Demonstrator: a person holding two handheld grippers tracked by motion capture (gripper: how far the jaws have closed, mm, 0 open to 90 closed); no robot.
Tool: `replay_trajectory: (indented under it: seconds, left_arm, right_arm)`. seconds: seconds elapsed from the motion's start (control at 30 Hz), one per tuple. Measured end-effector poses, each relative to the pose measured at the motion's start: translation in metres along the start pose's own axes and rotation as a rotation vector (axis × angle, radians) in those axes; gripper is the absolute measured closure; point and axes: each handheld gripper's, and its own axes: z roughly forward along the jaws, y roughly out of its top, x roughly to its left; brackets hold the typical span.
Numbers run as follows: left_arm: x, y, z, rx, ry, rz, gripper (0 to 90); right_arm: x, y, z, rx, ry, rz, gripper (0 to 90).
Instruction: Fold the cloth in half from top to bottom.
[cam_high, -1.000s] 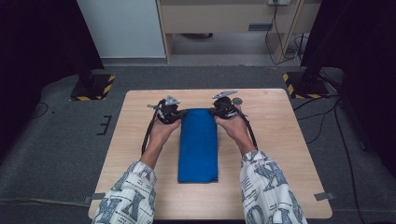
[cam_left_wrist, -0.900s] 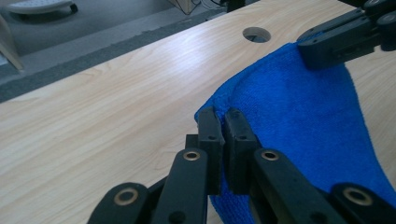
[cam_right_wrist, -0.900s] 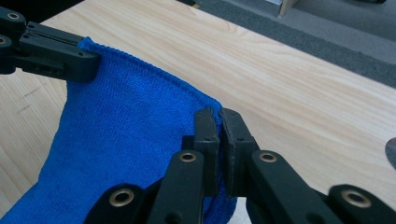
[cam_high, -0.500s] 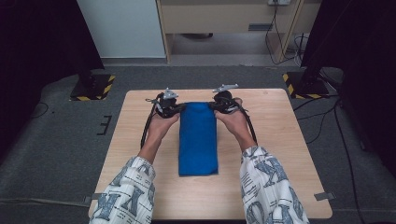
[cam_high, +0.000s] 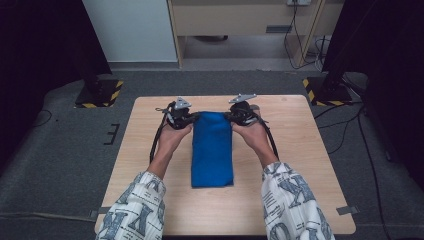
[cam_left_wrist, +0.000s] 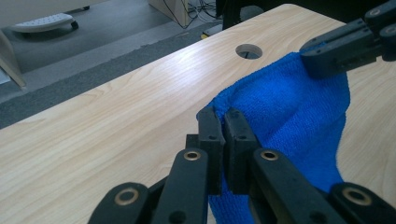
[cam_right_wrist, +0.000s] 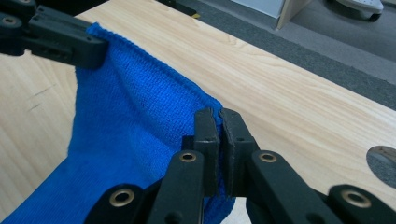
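Observation:
A blue cloth, folded into a long strip, lies down the middle of the wooden table. Its far end is lifted a little between the two grippers. My left gripper is shut on the far left corner, and the left gripper view shows the jaws pinching the cloth's edge. My right gripper is shut on the far right corner, its jaws closed over the hem of the cloth. Each gripper view also shows the other gripper clamped on the opposite corner.
A round hole is cut in the table near its far edge, just past the right gripper. Black stands with striped bases flank the far corners. Cables run over the grey floor at right.
Both grippers, still clamped on the corners, have drawn the cloth a little toward the far edge; its near end has slid away from the person.

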Motion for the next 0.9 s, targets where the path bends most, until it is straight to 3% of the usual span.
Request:
replay_trajectory:
  seconds: [0.4,0.9]
  left_arm:
    - [-0.017,-0.012,-0.01,0.014,-0.009,0.041,87.2]
    - [-0.03,-0.031,-0.034,0.007,-0.033,0.056,87.2]
  right_arm:
    - [0.013,-0.02,-0.014,-0.016,0.027,-0.015,86.6]
    - [0.033,-0.041,-0.033,-0.033,0.07,-0.022,86.6]
